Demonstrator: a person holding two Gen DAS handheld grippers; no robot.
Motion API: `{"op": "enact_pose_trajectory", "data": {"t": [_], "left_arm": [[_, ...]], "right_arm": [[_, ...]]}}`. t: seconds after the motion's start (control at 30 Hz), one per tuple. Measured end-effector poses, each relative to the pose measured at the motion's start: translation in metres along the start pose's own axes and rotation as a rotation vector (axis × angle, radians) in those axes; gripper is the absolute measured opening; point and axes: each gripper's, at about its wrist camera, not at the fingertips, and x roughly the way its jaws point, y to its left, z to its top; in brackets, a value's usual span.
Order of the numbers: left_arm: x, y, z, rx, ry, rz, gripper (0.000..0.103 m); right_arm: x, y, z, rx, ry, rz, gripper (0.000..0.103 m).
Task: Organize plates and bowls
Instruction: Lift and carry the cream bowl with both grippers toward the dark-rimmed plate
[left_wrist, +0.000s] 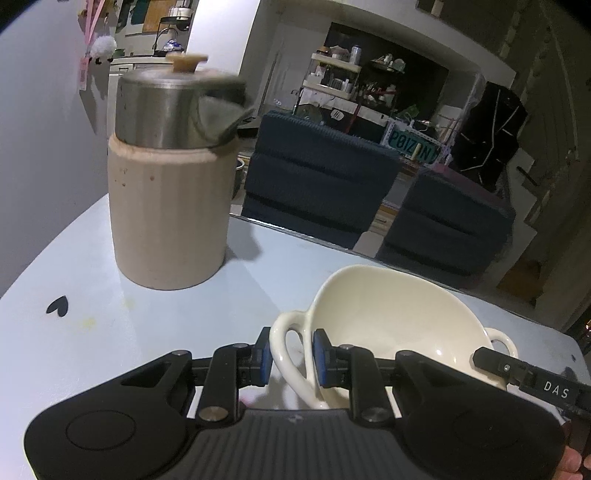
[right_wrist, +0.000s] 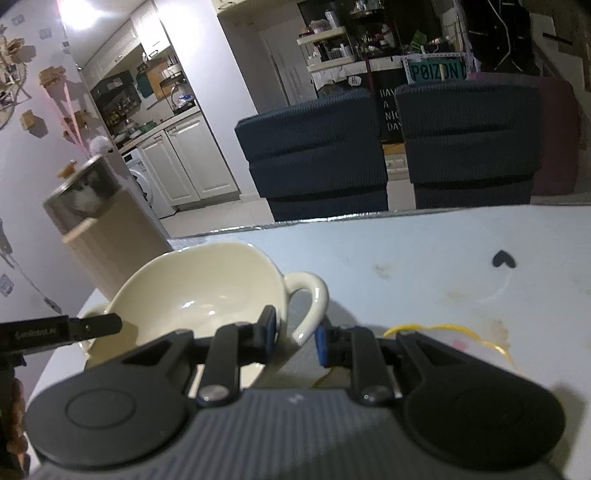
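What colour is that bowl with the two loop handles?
Cream, a glossy off-white, on the bowl; it shows best in the right wrist view.

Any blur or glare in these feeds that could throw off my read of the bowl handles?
Left wrist: the metal pot is motion-smeared, but the bowl and left tool stay sharp. Right wrist: a ceiling light blows out top left, small highlights sit inside the bowl, and straight edges bow outward.

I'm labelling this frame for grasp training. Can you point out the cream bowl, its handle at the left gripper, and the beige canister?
cream bowl (left_wrist: 388, 317): left wrist view, inner wall.
handle (left_wrist: 282, 332): left wrist view, top of loop.
beige canister (left_wrist: 170, 218): left wrist view, ribbed side.
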Motion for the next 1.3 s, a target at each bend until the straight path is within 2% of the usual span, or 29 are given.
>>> {"op": "enact_pose_trajectory", "data": {"t": [0.2,0.43,0.7,1.07,1.17,1.3], "left_arm": [[-0.043,-0.02,-0.007,-0.022,-0.01,-0.022,0.023],[-0.098,-0.043,-0.015,0.01,-0.05,-0.031,0.022],[-0.152,-0.056,-0.039,-0.008,-0.055,-0.061,0.022],[-0.211,-0.058,-0.078,-0.014,-0.042,-0.116,0.023],[-0.22,-0.057,-0.089,-0.008,-0.042,-0.137,0.023],[-0.228,-0.057,-0.104,0.028,-0.038,-0.151,0.023]], "right_arm": [[-0.048,-0.007,-0.005,0.016,-0.01,0.009,0.025],[-0.1,-0.013,-0.013,0.034,-0.034,0.024,0.025],[-0.161,-0.004,-0.026,0.016,-0.051,0.017,0.025],[-0.223,0.003,-0.056,0.026,-0.07,0.023,0.025],[-0.235,0.008,-0.066,-0.011,-0.097,0.007,0.025],[-0.247,0.009,-0.084,0.01,-0.107,0.007,0.025]]}}
